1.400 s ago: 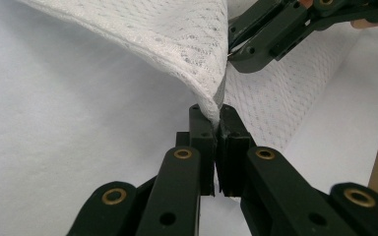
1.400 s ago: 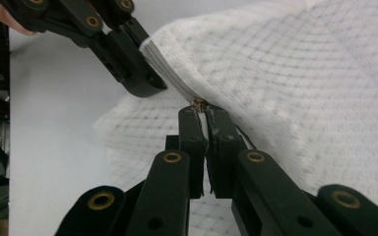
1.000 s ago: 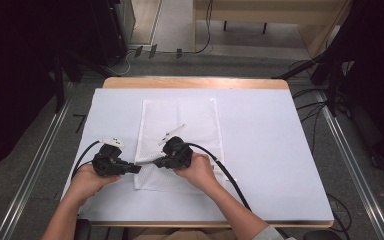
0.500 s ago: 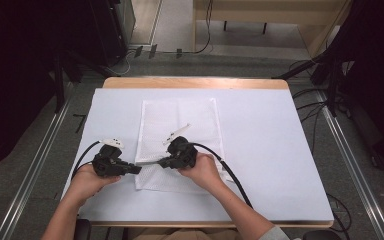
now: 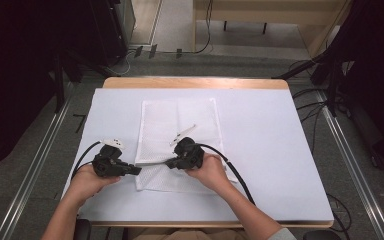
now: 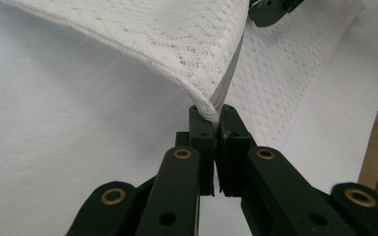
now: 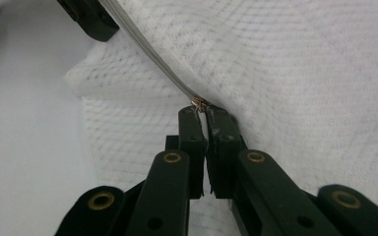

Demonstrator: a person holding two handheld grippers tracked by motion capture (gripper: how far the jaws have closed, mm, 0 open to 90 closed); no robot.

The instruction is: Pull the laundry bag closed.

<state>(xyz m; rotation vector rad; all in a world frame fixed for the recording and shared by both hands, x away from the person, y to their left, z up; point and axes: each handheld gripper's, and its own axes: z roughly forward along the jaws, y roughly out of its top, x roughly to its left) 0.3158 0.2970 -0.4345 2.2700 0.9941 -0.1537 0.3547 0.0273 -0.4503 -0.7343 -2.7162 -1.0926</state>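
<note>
White sheet [image 5: 280,150] covers a wooden table [image 5: 195,82]; grey floor, metal rails, cables and dark equipment around it. White mesh zipper bag [image 5: 177,125] lies centre, its near part lifted. Left gripper [image 6: 215,115] pinches the bag's corner at the zipper end, jaws closed on it. Right gripper [image 7: 203,110] clamps the zipper pull [image 7: 199,103]. Since a second ago, right gripper has slid slightly rightward along the zipper; left gripper unmoved.

The left gripper [image 6: 217,115], jaws closed, pinches the corner of a white mesh bag [image 6: 177,54] at the end of its grey zipper [image 6: 229,73], lifting it off the white table cover [image 6: 54,147], the other gripper [image 6: 270,10] beyond.
</note>
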